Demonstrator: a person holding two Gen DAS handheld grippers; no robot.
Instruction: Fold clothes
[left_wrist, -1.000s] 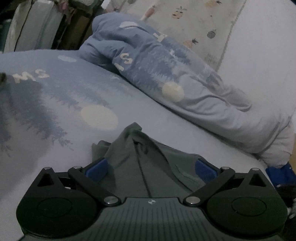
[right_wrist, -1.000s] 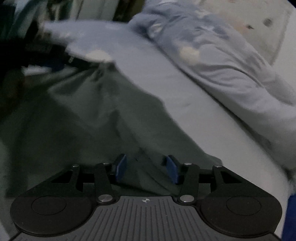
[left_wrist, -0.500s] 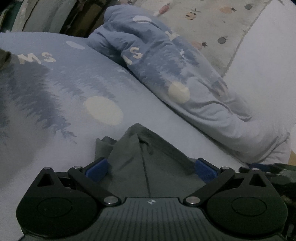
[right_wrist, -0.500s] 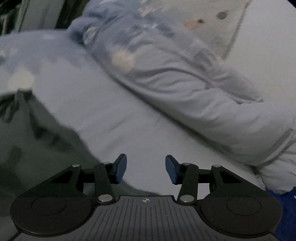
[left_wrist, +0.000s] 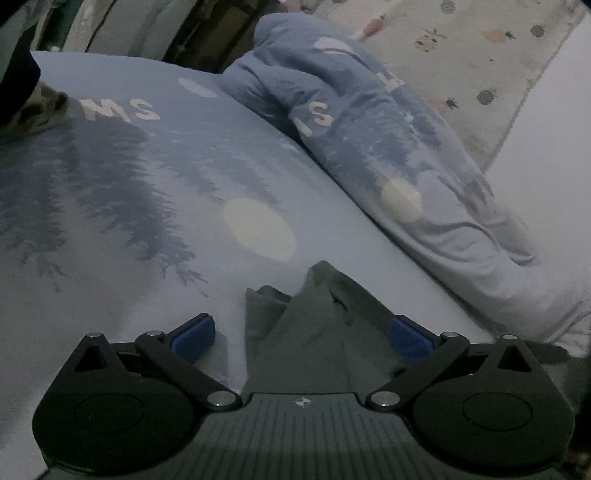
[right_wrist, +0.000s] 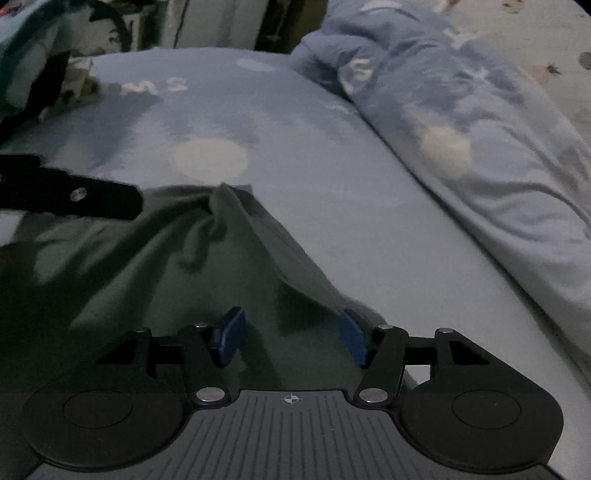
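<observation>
A dark green garment (right_wrist: 155, 266) lies crumpled on the blue forest-print bed sheet (left_wrist: 155, 206). In the left wrist view one corner of the garment (left_wrist: 317, 325) peaks between the wide-apart blue pads of my left gripper (left_wrist: 301, 332). The left pad (left_wrist: 192, 332) stands over bare sheet, clear of the cloth. My right gripper (right_wrist: 291, 336) hovers over the garment's right edge. Its jaws are opening, cloth lies between the pads, and they do not press on it. A black finger of the left gripper (right_wrist: 74, 195) reaches in from the left of the right wrist view.
A bunched blue duvet (left_wrist: 388, 140) runs along the back right of the bed. Behind it hangs a pale fruit-print cloth (left_wrist: 480, 48). A camouflage cloth (left_wrist: 40, 107) sits at the far left, and dark clutter stands behind the bed.
The right gripper swung right over bare sheet, then back over the garment's right edge, and its pads now stand wider. The left view shifted slightly, and its left pad is now off the cloth.
</observation>
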